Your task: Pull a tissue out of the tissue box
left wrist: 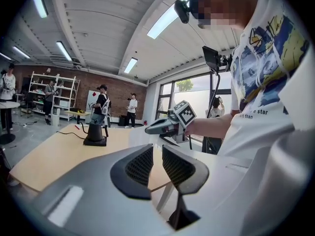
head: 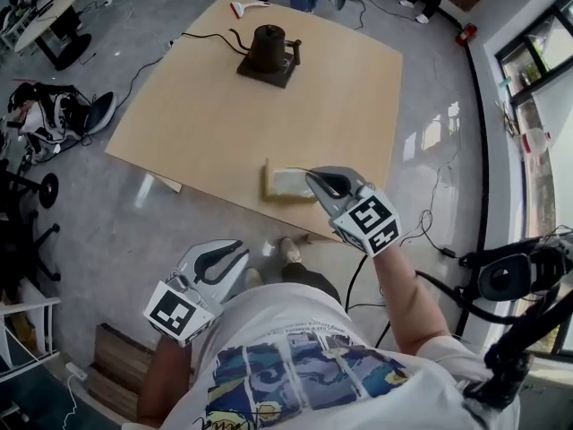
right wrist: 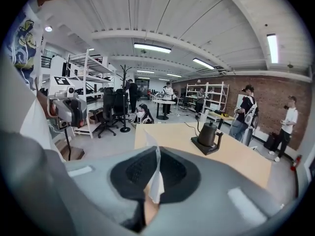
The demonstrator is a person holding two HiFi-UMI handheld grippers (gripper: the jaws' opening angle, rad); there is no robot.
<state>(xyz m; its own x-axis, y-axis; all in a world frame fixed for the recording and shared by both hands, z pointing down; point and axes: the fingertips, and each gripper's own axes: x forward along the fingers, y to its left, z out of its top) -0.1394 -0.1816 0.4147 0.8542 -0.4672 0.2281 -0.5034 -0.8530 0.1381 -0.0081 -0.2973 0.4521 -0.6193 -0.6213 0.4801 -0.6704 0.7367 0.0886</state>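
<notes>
So my right gripper point(head: 315, 176) is clamped tight on a white tissue point(right wrist: 156, 178), a thin sheet pinched between the pads. The tissue box point(head: 285, 184) sits on the table point(head: 206, 124) right by its tips, around 9 o'clock from them in the head view. My left gripper point(head: 231, 251) hangs off the table edge, about 7 o'clock from the box, jaws slightly apart with nothing between them.

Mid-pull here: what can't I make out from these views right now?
- Head view: the right gripper covers the tissue box slot, so whether the tissue is out is hidden.
- Right gripper view: the gripper's own body hides the box; only the pinched tissue edge shows.
- Head view: white item at the table's far edge, too small to name.
</notes>
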